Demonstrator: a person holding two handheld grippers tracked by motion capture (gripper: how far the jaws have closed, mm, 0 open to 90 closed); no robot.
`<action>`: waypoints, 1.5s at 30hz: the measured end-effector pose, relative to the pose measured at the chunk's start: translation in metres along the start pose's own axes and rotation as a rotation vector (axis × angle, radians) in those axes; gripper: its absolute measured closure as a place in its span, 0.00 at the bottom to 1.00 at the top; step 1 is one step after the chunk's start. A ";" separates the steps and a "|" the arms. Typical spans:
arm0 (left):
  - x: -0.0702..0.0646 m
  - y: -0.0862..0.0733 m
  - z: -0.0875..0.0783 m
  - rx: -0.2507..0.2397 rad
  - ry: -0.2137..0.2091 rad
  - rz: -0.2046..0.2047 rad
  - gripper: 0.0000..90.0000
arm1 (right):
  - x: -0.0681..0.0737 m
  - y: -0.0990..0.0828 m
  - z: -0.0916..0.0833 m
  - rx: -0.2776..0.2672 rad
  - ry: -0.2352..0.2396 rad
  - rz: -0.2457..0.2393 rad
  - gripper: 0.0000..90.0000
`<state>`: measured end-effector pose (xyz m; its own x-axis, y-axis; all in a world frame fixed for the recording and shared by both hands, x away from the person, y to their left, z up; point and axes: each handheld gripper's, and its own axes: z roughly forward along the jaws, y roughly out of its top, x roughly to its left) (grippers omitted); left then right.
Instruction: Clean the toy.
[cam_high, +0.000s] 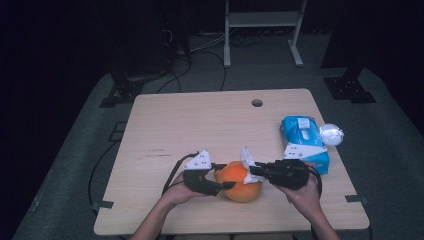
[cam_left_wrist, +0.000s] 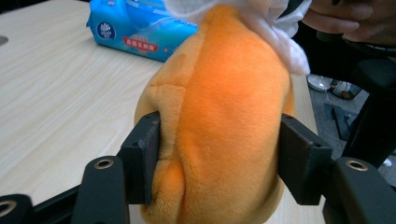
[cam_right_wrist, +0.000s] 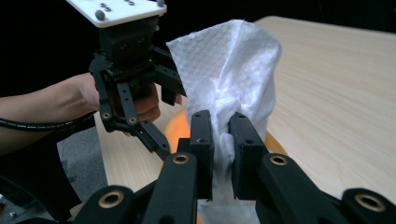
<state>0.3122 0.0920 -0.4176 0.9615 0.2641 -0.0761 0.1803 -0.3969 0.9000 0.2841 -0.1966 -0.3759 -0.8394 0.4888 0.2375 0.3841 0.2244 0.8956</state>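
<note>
An orange plush toy rests on the wooden table near its front edge. My left gripper comes at it from the left and is shut on it. In the left gripper view both pads press into the sides of the plush toy. My right gripper reaches in from the right, shut on a crumpled white tissue. The tissue is pinched between the jaws of that gripper and lies against the top of the plush toy.
A blue pack of tissues lies at the right side of the table. A whitish wrapped ball sits by its far right corner. The tabletop has a cable hole near its far edge. Stands and cables occupy the dark floor behind.
</note>
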 end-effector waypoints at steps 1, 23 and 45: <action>0.000 0.000 -0.001 0.001 0.003 -0.004 0.44 | 0.000 0.000 0.002 0.010 -0.007 -0.006 0.89; 0.005 -0.007 0.007 -0.012 0.022 -0.069 0.27 | -0.025 -0.021 0.005 0.067 -0.063 0.079 0.89; 0.006 -0.009 0.014 -0.001 -0.016 -0.108 0.32 | -0.021 -0.016 0.000 0.086 -0.030 0.045 0.89</action>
<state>0.3193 0.0849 -0.4317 0.9397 0.2911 -0.1793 0.2825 -0.3660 0.8867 0.2959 -0.2105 -0.3952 -0.8089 0.5253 0.2643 0.4541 0.2725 0.8482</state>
